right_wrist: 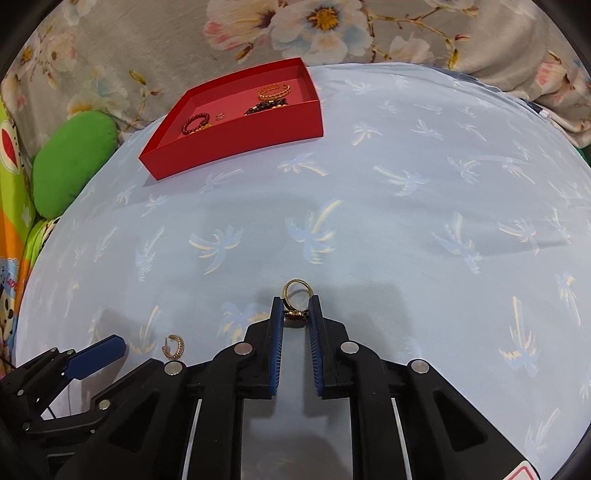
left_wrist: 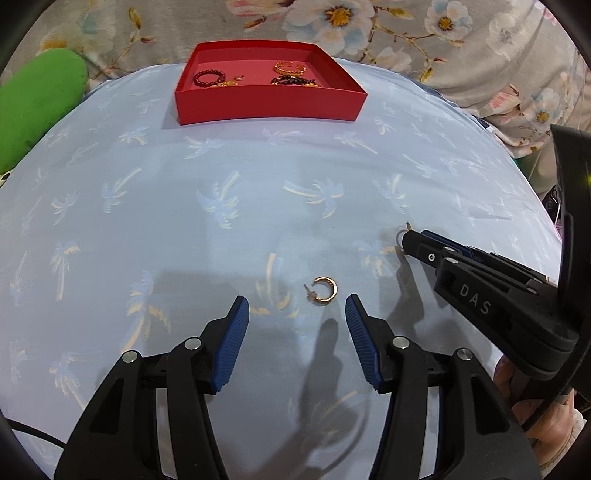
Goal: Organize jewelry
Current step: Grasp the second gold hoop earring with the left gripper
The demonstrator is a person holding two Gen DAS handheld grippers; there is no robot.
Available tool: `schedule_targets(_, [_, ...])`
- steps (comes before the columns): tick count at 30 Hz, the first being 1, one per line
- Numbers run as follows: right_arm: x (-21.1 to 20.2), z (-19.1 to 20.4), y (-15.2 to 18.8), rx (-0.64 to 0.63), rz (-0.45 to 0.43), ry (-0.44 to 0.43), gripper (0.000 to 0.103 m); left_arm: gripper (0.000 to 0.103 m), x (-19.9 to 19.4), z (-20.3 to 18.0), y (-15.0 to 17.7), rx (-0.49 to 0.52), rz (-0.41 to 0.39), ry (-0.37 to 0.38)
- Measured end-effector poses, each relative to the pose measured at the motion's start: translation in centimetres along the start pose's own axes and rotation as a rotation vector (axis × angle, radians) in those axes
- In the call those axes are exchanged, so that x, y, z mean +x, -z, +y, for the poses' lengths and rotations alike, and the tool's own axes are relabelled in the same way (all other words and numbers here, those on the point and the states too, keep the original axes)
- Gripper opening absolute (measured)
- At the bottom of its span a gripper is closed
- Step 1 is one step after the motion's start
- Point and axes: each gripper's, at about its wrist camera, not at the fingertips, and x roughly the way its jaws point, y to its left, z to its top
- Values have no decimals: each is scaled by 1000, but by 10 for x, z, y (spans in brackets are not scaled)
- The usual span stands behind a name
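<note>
Seen from the left wrist, from left to right. At nine to ten o'clock, a green cushion [left_wrist: 38, 99] against the edge of the pale blue palm-print cloth [left_wrist: 229, 206]. At twelve o'clock, a red tray [left_wrist: 269, 105] on the cloth, holding a dark red bead bracelet [left_wrist: 209, 78], a small ring [left_wrist: 240, 77], a gold bangle [left_wrist: 290, 68] and dark beads [left_wrist: 293, 80]. Behind it, flowered fabric [left_wrist: 369, 22]. At six o'clock, the left gripper [left_wrist: 297, 304], blue pads [left_wrist: 236, 332] apart, nothing between them. Just ahead of the right pad, flat on the cloth, a gold hoop earring [left_wrist: 325, 291], untouched. At three to four o'clock, the right gripper [left_wrist: 405, 240], tips together, a gold ring [left_wrist: 402, 233] peeping out past them. At five o'clock, part of a hand [left_wrist: 546, 424] on the handle.

Seen from the right wrist, again left to right. At eight o'clock, one blue finger of the left gripper [right_wrist: 96, 356]. Beside it, the hoop earring [right_wrist: 175, 346] on the cloth [right_wrist: 406, 229]. At ten o'clock, the green cushion [right_wrist: 72, 166]. At eleven o'clock, the red tray [right_wrist: 236, 142] with the same pieces inside. At six o'clock, the right gripper [right_wrist: 296, 304] clamped on the gold ring [right_wrist: 296, 293], band upright above the tips, dark ornate top pinched between the pads [right_wrist: 276, 332]. Whether the ring touches the cloth, cannot tell.
</note>
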Motion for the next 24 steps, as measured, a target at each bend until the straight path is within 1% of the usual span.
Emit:
schedule_targets(6, [-7,-3,2,7,-11,-6,13,51,9,-7,-3,15,-2,-16])
schedule_targets(9, [-9,-3,3,8,-12,-12,13,46,11,-10,-4,23,-9,-27])
schedule_targets(12, [-10,-2,3,7,-13,-15,13,36,12,-12,-5,29,-15,-42])
schedule_targets(13, [-10,-3,3,8,-12,-16,13,32,12,-12,-5,29,-15,-42])
schedule_targets(15, [-10,-4,3,10,-13,-18,13,28,12,-12,-5,33,-14,-40])
schedule_targets(17, [-10,-4,3,13,-12,-20,13,19,12,-13,-4,39,-13,-41])
schedule_targets(18, [-10,-4,3,13,-13,-20,13,17,12,-13,-4,40,-12,-40])
schedule_targets(24, [-15,-1,4,9,-22,-23,13,17,9,-13,-1,47,-9,-36])
